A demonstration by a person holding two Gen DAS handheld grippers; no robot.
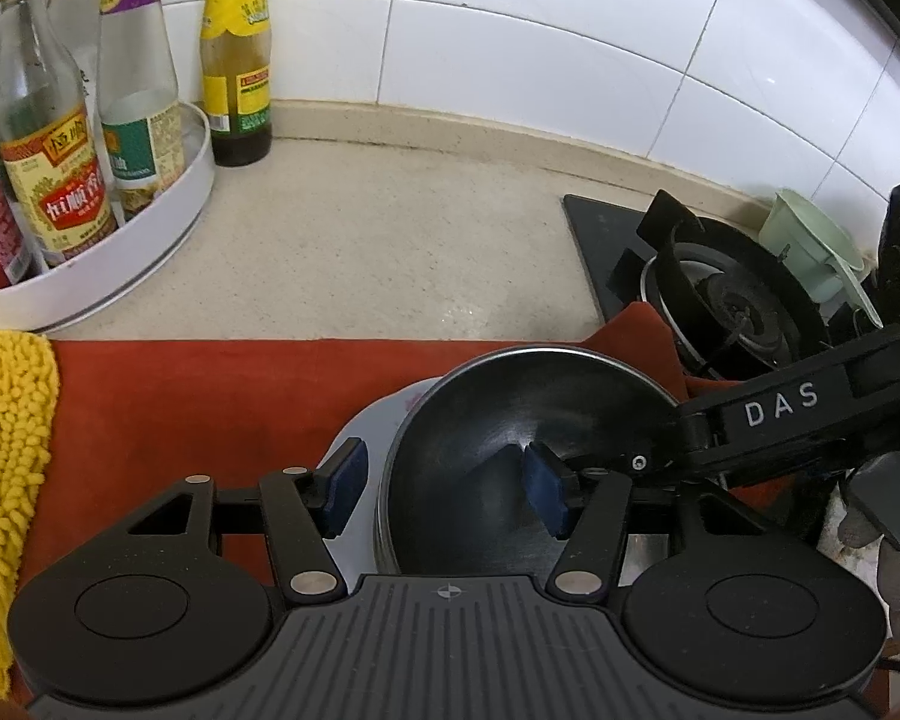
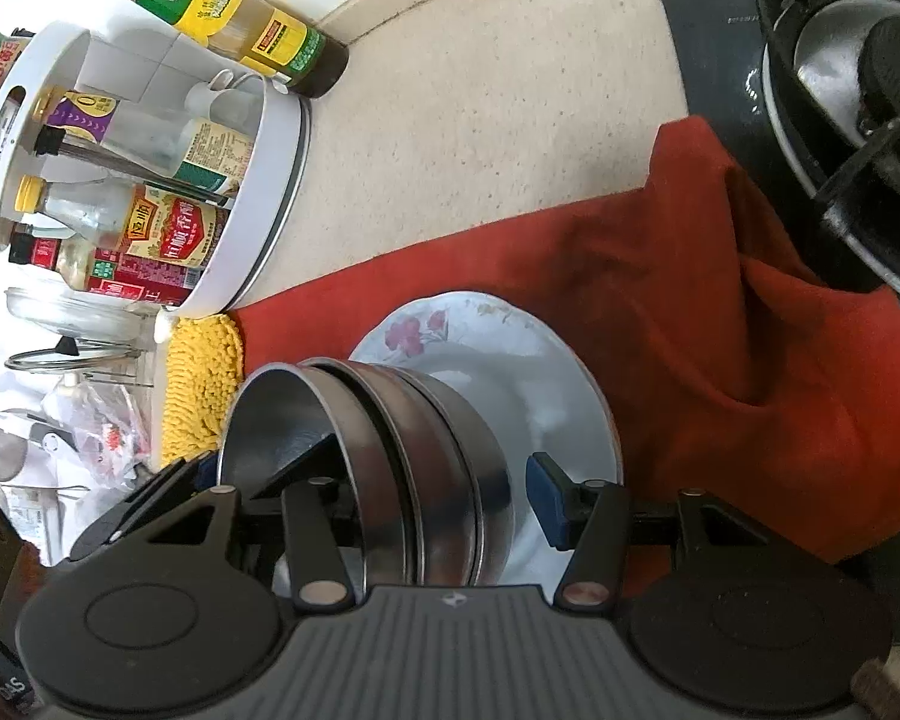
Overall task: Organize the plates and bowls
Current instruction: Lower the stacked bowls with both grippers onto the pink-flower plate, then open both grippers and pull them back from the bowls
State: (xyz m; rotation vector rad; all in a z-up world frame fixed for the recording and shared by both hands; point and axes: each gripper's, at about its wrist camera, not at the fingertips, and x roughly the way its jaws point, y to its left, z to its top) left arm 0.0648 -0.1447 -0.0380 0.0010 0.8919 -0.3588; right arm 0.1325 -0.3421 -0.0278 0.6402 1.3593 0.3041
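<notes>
steel bowls (image 2: 390, 468) stacked on plate (image 2: 510, 354), bare counter (image 1: 390, 252) beyond

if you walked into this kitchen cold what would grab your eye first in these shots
Probably the stack of metal bowls sitting on a floral plate in the middle of a red cloth, with the left gripper and right gripper both astride the bowl rims. Next, the white round rack of sauce bottles at the left, against the tiled wall, and the black gas burner at the right.
</notes>
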